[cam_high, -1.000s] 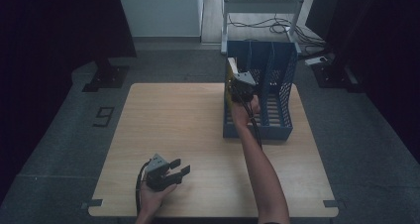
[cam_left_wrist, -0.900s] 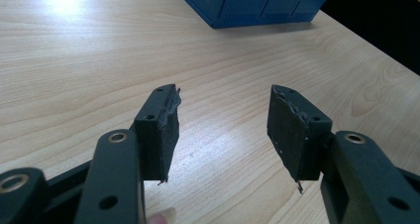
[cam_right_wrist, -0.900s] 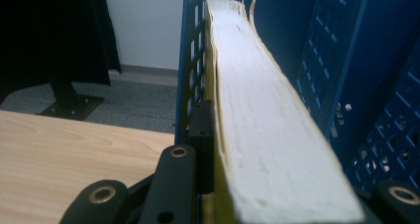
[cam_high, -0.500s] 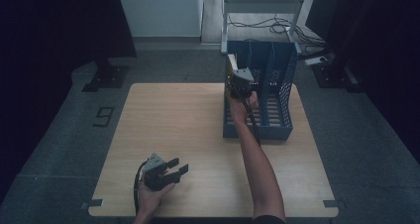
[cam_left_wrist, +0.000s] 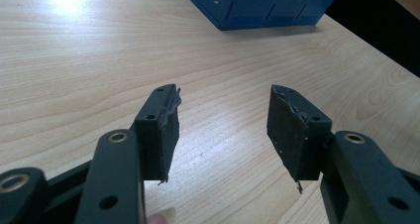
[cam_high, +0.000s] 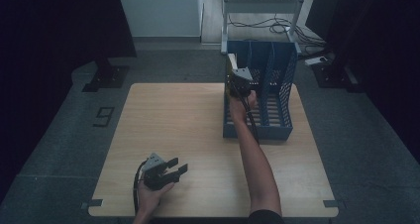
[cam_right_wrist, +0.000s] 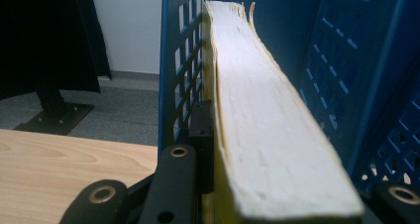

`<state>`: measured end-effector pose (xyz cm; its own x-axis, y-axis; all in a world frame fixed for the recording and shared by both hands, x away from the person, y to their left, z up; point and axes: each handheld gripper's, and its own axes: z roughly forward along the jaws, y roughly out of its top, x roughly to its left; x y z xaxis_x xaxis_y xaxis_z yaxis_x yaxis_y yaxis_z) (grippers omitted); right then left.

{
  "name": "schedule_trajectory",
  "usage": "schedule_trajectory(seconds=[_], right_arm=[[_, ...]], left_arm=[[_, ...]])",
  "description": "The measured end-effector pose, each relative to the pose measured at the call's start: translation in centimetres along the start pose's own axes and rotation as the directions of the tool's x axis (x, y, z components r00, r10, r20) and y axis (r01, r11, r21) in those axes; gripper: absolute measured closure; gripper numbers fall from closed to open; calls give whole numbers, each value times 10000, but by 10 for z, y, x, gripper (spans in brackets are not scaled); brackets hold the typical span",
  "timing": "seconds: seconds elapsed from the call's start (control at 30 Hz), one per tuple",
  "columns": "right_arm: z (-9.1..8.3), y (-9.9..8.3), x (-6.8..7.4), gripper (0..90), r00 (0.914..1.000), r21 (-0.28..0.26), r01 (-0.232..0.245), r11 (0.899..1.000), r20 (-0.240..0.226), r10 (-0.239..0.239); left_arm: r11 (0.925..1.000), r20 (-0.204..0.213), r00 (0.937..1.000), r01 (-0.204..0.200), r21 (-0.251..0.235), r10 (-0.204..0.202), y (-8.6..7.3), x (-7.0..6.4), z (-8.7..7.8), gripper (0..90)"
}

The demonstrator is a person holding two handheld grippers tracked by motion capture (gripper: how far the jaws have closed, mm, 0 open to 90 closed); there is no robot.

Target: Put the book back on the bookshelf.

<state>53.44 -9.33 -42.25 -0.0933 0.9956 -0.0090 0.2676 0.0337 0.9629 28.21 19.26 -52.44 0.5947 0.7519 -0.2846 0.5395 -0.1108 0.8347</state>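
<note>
Thick cream-paged book [cam_right_wrist: 267,135] pinched between right gripper [cam_high: 241,80] jaws, standing in leftmost compartment of blue slotted plastic file rack [cam_high: 282,130], left gripper [cam_left_wrist: 223,130] jaws spread, well short of rack

From above the near edge we look forward and down across the whole wooden table [cam_high: 188,130], with the blue file rack [cam_high: 277,130] at its far right. Low over the tabletop, the left gripper [cam_left_wrist: 223,130] view faces along its own jaws toward that rack's [cam_left_wrist: 257,6] corner. The right gripper [cam_right_wrist: 277,184] view sits very close inside the rack [cam_right_wrist: 181,60], against a book's [cam_right_wrist: 267,135] white page edges. All three share the rack and table.
</note>
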Motion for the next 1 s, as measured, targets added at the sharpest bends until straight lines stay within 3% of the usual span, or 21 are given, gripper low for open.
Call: schedule_trajectory(seconds=[0.37, 0.63, 0.77, 1.0], right_arm=[[12, -3, 2, 746, 10000, -10, 73, 10000, -4, -73], [9, -6, 1, 719, 9990, -142, 394, 9991, -224, -397], [7, -9, -1, 696, 9968, 29, 727, 9974, -345, -725], [5, -11, -4, 690, 9954, 286, 808, 9963, -536, -792]], left_arm=[[9999, -36, 9999, 131, 84, -130, -2, 6, 2, 461], [9999, -19, 9999, 119, 107, -119, -2, 4, 3, 461], [9999, 2, 10000, 66, 88, -66, -2, 2, 3, 461], [9999, 73, 10000, 14, 119, -15, -1, -1, 3, 460]])
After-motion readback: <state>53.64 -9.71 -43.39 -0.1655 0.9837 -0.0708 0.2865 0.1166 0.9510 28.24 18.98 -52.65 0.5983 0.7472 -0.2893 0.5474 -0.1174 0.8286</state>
